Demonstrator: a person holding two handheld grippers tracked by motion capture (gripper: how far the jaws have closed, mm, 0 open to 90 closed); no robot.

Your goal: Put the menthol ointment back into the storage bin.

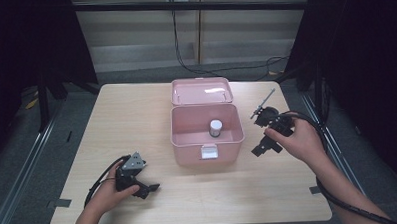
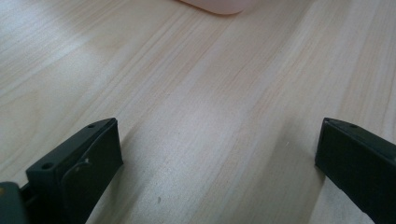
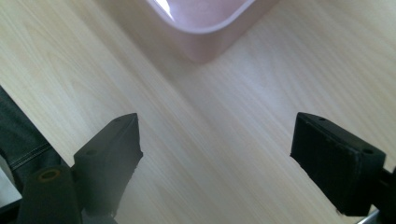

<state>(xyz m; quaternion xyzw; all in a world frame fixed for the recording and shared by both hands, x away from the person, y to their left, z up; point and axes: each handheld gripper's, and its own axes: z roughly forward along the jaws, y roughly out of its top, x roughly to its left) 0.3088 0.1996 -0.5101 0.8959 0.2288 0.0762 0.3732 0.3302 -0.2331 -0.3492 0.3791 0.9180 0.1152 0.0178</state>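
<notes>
A pink box (image 1: pixel 207 141) stands open in the middle of the table, its lid (image 1: pixel 202 91) tipped back behind it. Inside it stands a small white bottle (image 1: pixel 215 128). My left gripper (image 1: pixel 148 187) rests low on the table at the front left, open, with bare wood between its jaws in the left gripper view (image 2: pixel 219 154). My right gripper (image 1: pixel 262 149) is held just right of the box, open, with nothing between its jaws (image 3: pixel 215 154). A corner of the pink box (image 3: pixel 205 37) shows ahead of it in the right gripper view.
The light wooden table (image 1: pixel 136 114) has bare room left of the box and along the front. Black cables trail from both grippers. Dark curtains and metal rails flank the table. A dark trouser leg (image 3: pixel 18 135) shows beyond the table's edge in the right gripper view.
</notes>
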